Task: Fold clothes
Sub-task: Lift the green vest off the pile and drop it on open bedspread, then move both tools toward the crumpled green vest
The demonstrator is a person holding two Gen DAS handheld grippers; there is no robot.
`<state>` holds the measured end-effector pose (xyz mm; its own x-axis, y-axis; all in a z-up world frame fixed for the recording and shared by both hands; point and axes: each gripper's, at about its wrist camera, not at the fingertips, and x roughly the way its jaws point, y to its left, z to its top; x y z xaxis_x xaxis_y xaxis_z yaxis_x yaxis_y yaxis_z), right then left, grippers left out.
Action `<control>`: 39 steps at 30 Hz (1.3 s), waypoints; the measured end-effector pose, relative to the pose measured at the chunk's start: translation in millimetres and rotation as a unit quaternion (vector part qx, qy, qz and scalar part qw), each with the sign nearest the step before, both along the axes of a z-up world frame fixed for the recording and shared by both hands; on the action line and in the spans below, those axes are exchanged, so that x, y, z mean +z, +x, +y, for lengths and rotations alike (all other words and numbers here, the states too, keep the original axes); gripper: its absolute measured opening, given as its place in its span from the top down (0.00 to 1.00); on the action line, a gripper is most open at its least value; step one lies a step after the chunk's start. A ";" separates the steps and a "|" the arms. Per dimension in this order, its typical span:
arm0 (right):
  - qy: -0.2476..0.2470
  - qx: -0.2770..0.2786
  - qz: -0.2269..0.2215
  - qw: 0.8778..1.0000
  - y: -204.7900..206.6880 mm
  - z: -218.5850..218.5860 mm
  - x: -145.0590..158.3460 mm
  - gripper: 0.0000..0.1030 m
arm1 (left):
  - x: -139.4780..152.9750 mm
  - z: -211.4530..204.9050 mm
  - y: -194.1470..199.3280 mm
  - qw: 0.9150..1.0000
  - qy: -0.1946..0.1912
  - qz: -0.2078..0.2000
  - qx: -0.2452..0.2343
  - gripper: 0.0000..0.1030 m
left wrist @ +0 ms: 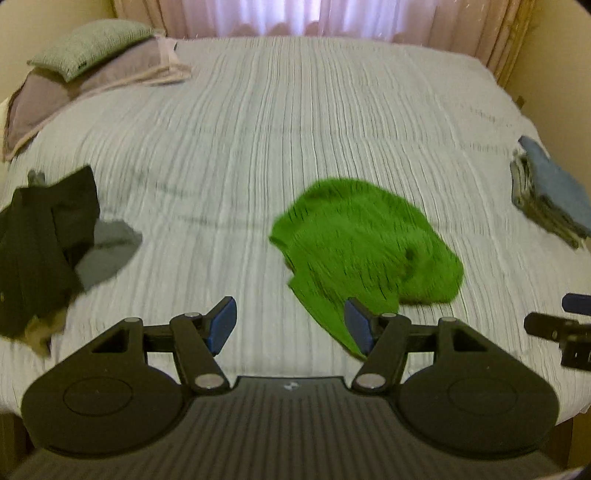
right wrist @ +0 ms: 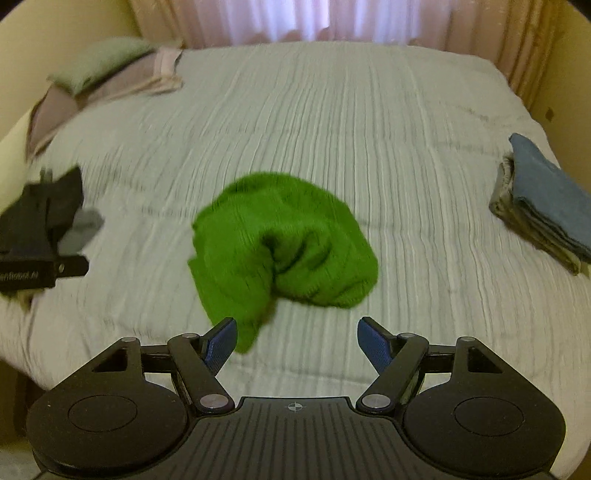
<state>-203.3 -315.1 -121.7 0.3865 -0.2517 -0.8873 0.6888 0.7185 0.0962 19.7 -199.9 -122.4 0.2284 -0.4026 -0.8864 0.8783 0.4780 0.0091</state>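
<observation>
A crumpled green garment (left wrist: 365, 243) lies in a heap on the pale ribbed bedspread (left wrist: 295, 129); it also shows in the right wrist view (right wrist: 284, 243). My left gripper (left wrist: 291, 323) is open and empty, just short of the garment's near tail. My right gripper (right wrist: 297, 341) is open and empty, in front of the garment's near edge. Part of the right gripper shows at the right edge of the left wrist view (left wrist: 565, 332). Part of the left gripper shows at the left edge of the right wrist view (right wrist: 40, 275).
A pile of unfolded dark and grey clothes (left wrist: 51, 243) lies at the left. A stack of folded clothes with a blue one on top (right wrist: 546, 206) sits at the right edge. Pillows (left wrist: 92, 62) lie at the far left corner. Curtains (left wrist: 295, 14) hang behind the bed.
</observation>
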 end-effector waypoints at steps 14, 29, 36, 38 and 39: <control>0.015 0.031 -0.001 0.999 -30.5 -9.8 -0.5 0.27 | 16.5 5.5 -66.0 0.999 0.018 -0.041 0.015 0.40; 0.001 0.021 0.014 1.000 4.8 14.0 -3.1 0.27 | 13.5 7.1 -42.8 0.999 0.015 -0.037 -0.012 0.40; -0.004 -0.006 0.024 1.000 34.1 24.9 -1.8 0.27 | 10.0 6.3 -5.2 0.999 0.007 -0.026 -0.032 0.40; -0.002 -0.016 0.030 0.999 42.4 29.3 -5.2 0.27 | 7.2 7.5 6.2 0.999 0.007 -0.021 -0.038 0.39; -0.001 -0.021 0.033 0.999 46.5 31.4 -6.9 0.27 | 4.8 8.2 11.3 0.999 0.009 -0.018 -0.041 0.39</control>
